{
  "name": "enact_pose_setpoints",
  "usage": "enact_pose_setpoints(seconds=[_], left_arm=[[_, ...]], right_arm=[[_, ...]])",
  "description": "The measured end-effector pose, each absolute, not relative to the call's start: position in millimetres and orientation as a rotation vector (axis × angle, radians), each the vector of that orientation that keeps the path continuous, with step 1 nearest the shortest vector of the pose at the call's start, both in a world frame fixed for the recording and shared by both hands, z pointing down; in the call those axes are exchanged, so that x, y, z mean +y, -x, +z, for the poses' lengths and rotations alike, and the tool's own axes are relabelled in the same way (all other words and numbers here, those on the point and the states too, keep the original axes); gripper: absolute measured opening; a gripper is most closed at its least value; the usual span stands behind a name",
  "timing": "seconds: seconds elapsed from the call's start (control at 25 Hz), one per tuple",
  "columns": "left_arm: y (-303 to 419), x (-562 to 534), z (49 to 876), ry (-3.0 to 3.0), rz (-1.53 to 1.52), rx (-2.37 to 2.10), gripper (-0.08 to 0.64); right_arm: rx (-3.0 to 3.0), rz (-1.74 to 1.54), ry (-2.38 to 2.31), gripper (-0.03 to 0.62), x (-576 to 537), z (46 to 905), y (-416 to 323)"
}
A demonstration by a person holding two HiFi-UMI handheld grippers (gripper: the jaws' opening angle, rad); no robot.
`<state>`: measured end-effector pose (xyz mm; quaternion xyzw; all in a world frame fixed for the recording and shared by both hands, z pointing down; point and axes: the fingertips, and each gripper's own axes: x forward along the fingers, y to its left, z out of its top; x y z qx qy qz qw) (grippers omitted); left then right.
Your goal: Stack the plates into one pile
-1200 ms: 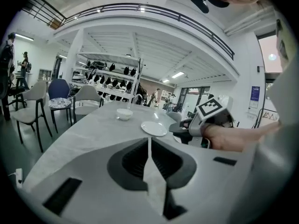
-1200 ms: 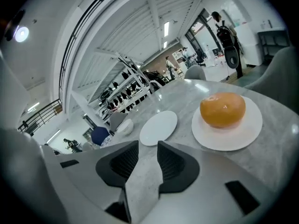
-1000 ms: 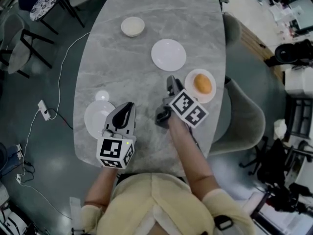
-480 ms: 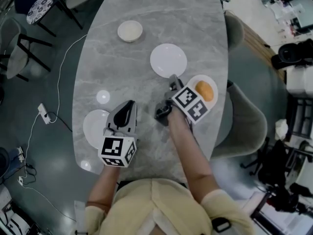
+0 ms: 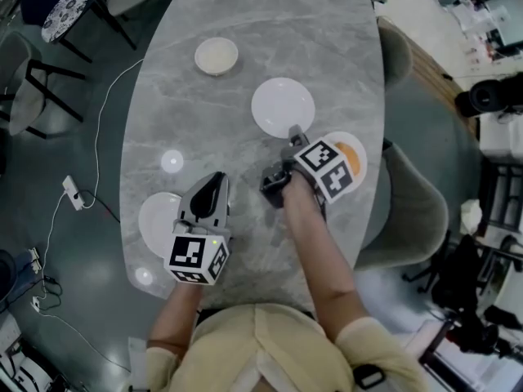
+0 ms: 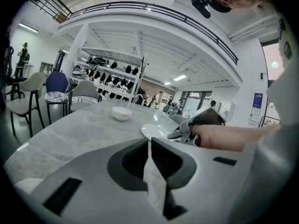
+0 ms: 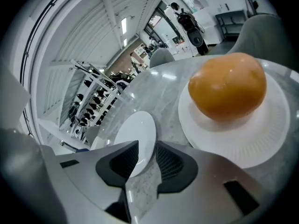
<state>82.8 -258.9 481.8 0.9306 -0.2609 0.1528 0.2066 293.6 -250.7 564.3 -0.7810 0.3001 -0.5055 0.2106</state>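
Note:
Several white dishes sit on the grey marble table: a small bowl far off, an empty plate in the middle, a plate with an orange at right, and an empty plate at near left. My right gripper hovers open between the middle plate and the orange's plate, nothing between its jaws. Its marker cube hides part of the orange from above. My left gripper is shut and empty, just right of the near-left plate, pointing toward the bowl.
A grey padded chair stands close at the table's right edge. Dark chairs and a cable with a power strip are on the floor at left. Two bright light reflections lie on the table.
My right gripper has shifted right toward the orange's plate and rolled, so its cube now covers part of that plate. The left gripper has drifted a little.

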Motion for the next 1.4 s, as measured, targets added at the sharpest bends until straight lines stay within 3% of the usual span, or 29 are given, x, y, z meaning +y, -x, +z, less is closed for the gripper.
enact_pose_setpoints(seconds=[0.28, 0.44, 0.72, 1.4], left_arm=[[-83, -264, 484, -2.585, 0.413, -0.729, 0.005], [-81, -264, 482, -2.586, 0.409, -0.737, 0.005], [-69, -269, 474, -2.6, 0.408, -0.785, 0.005], [-30, -242, 439, -2.62, 0.346, -0.894, 0.005]], right_arm=[[0.809, -1.416, 2.192, 0.106, -251, 566, -297], [0.778, -1.443, 2.189, 0.055, -247, 571, -299], [0.82, -1.397, 2.192, 0.046, -246, 566, -294], [1.125, -1.136, 2.134, 0.012, -244, 491, -257]])
